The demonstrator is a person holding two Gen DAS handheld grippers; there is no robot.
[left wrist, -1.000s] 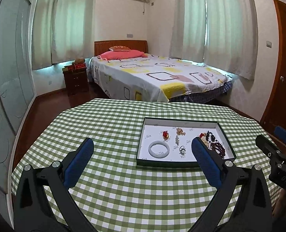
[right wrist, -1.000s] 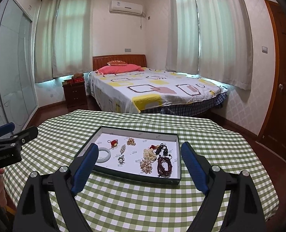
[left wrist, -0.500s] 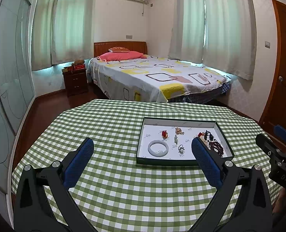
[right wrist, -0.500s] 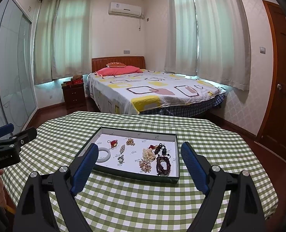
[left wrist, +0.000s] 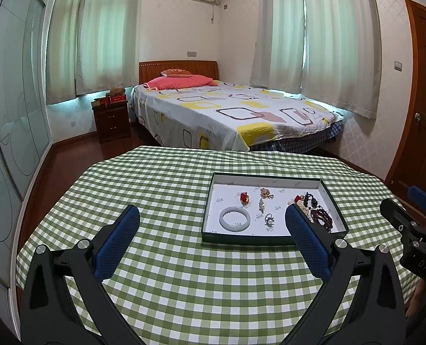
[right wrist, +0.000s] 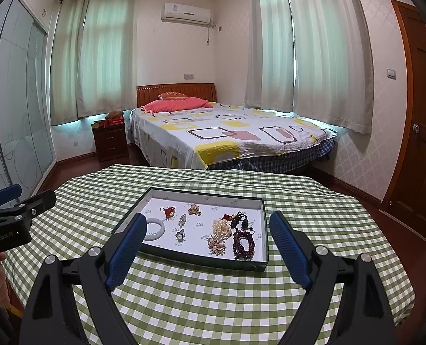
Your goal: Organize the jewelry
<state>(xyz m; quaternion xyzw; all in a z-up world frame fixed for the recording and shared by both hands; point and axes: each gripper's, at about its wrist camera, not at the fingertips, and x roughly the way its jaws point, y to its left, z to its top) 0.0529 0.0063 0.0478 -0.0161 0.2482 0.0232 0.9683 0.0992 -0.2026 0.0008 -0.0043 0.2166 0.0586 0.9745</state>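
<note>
A dark-rimmed tray [left wrist: 273,236] [right wrist: 189,254] with a white floor lies on the green checked tablecloth [left wrist: 184,258]. It holds a white jade bangle [left wrist: 235,218] [right wrist: 155,229], a red charm [left wrist: 244,197] [right wrist: 168,211], a gold piece [left wrist: 266,193], a small ring [left wrist: 269,220], pearl strands [right wrist: 220,235] and dark bead bracelets [left wrist: 322,215] [right wrist: 243,243]. My left gripper [left wrist: 213,215] is open and empty, above the cloth in front of the tray's left. My right gripper [right wrist: 207,224] is open and empty, in front of the tray.
The table [right wrist: 328,230] ends close behind the tray. Beyond it stand a bed [left wrist: 227,115], a dark nightstand [left wrist: 112,123], glass wardrobe doors [left wrist: 8,115] on the left and a wooden door [left wrist: 422,100] on the right.
Both grippers have drawn back and risen a little from the tray, so it looks smaller. Both stay open and empty. The jewelry has not moved.
</note>
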